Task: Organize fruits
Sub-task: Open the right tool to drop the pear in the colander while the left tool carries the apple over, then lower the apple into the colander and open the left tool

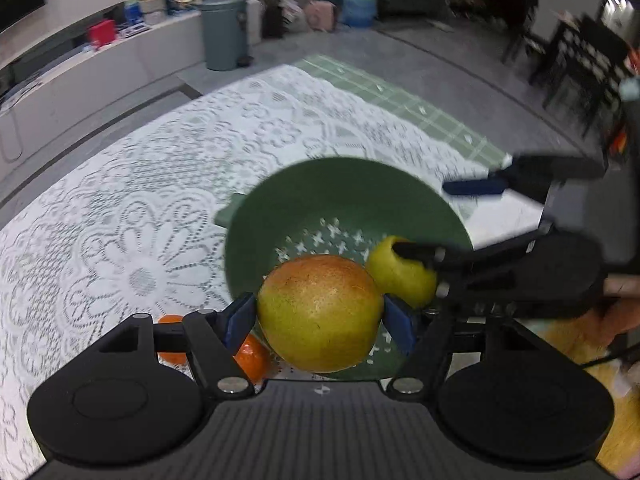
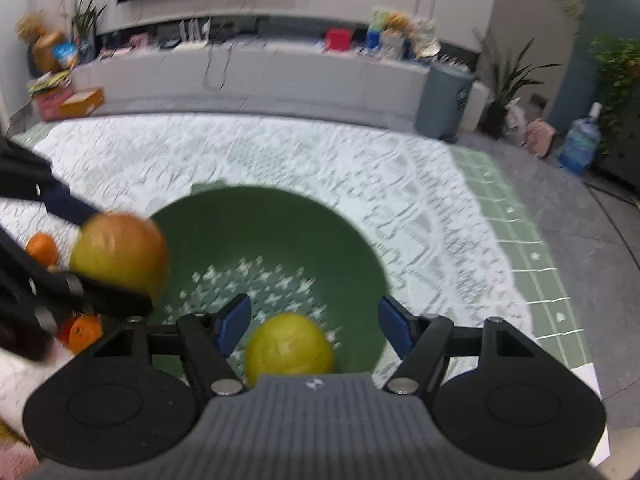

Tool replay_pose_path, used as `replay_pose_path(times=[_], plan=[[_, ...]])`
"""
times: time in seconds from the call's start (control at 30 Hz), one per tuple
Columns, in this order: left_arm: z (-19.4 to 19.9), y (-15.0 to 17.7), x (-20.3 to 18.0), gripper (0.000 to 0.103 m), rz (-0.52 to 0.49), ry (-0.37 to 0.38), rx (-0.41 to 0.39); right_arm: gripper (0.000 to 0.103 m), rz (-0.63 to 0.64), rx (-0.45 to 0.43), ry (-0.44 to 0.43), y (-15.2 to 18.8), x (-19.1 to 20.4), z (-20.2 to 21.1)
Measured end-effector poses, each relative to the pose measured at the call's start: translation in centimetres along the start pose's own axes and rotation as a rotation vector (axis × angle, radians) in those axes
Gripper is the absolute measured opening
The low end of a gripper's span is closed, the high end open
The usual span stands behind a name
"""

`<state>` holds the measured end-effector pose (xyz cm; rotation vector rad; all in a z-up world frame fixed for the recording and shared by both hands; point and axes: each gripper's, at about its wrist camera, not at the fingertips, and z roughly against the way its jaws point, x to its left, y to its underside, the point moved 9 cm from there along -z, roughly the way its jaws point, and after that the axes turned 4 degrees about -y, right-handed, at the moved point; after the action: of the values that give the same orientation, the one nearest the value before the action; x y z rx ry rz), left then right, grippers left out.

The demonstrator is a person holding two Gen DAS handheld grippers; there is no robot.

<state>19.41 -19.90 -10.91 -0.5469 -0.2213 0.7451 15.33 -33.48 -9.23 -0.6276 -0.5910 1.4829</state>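
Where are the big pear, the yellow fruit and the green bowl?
big pear [image 1: 320, 314], left wrist view, middle of its skin.
yellow fruit [image 2: 289, 348], right wrist view, its top.
green bowl [image 2: 264, 224], right wrist view, inside wall.

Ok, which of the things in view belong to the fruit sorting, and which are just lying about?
Job:
- red-yellow fruit, held in left gripper
- yellow fruit in green colander
- oranges on the lace cloth
- right gripper, open

Lying about:
- grey bin
- water bottle
- potted plant
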Motion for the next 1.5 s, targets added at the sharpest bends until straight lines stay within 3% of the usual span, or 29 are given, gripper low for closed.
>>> replay_pose_path(times=[0.17,0.5,0.9,1.37,1.5], plan=[[-1.3,0.2,-0.7,0.079,-0.043,0.003,0.046,0.068,-0.138,-0.061,0.041,-0.4,-2.3,0.3],[-3.9,0.3,-2.3,0.079,-0.142,-0.023,0.137,0.068,-0.161,-0.040,0.016,0.2,-2.1,-1.1],[-6.9,1.7,-2.7,0.079,-0.154,-0.057,0.279,0.068,-0.202,-0.013,0.007,0.8,-2.7,-2.1],[-7.2,1.8,-3.2,0.082,-0.090,-0.030,0.272,0.068,-0.203,-0.007,0.008,1.0,-2.8,-2.3],[-6.0,1.3,-3.1,0.082,-0.058,-0.044,0.228,0.069,-0.201,-0.011,0.009,1.0,-2.8,-2.2]])
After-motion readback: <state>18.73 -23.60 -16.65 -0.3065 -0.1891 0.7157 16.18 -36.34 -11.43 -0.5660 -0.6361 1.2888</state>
